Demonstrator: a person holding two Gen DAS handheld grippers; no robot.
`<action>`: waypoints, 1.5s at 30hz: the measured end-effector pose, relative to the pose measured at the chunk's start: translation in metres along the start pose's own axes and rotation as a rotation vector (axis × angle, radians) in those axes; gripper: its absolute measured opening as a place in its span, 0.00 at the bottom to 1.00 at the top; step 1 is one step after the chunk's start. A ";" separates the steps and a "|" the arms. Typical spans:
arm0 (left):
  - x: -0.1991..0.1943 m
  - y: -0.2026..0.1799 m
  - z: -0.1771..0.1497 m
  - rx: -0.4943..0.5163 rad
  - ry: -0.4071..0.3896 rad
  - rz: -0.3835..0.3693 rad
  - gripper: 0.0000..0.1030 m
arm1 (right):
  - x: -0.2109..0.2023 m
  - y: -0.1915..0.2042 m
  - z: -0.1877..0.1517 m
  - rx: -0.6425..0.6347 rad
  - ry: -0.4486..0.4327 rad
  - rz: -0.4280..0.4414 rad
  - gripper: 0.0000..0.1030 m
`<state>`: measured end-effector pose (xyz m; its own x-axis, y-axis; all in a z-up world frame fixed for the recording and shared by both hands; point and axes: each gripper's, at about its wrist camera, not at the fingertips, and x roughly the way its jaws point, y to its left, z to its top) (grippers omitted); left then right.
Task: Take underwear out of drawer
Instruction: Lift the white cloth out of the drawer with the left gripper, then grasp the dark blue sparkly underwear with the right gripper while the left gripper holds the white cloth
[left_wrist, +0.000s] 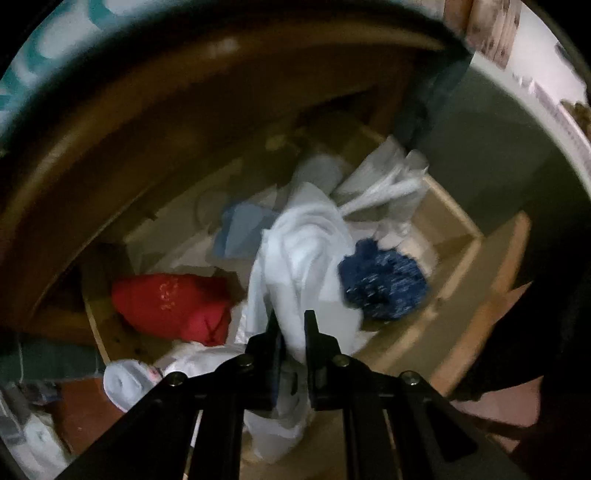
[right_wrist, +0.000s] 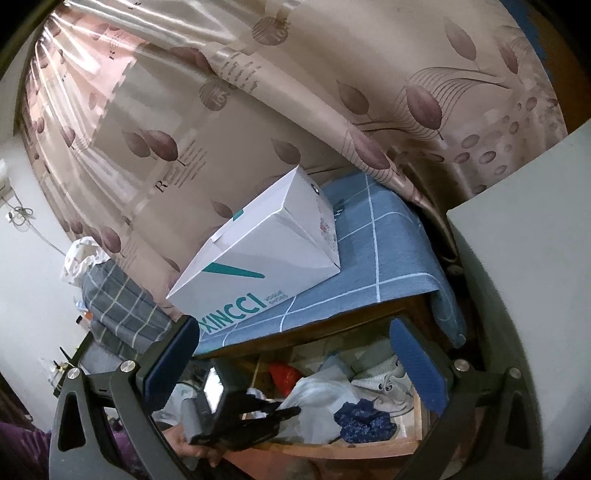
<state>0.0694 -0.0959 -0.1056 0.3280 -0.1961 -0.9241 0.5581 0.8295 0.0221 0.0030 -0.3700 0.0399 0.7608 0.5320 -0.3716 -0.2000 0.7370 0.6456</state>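
The white underwear (left_wrist: 295, 254) is soft and crumpled, pinched tight in the left gripper (left_wrist: 291, 325) over the open wooden drawer (left_wrist: 458, 236). A red cloth (left_wrist: 173, 302) and a blue speckled cloth (left_wrist: 384, 284) lie inside. Only the right view shows a white box (right_wrist: 258, 251) on top; the right gripper (right_wrist: 295, 354) is wide open, holding nothing.

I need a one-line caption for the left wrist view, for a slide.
Left gripper shut on a white garment in the open wooden drawer, between a red item and a blue one.
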 end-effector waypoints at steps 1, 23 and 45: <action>-0.005 0.000 0.000 -0.012 -0.016 -0.002 0.10 | 0.000 -0.001 0.000 0.002 0.000 -0.003 1.00; -0.169 0.029 -0.016 -0.327 -0.366 -0.081 0.10 | 0.099 0.025 -0.036 -0.219 0.530 -0.217 1.00; -0.179 0.053 -0.032 -0.384 -0.406 -0.109 0.02 | 0.256 -0.014 -0.154 -0.345 1.090 -0.499 0.87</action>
<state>0.0160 0.0000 0.0488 0.5934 -0.4133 -0.6907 0.3127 0.9091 -0.2753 0.1053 -0.1795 -0.1670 -0.0743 0.1099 -0.9912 -0.3140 0.9408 0.1279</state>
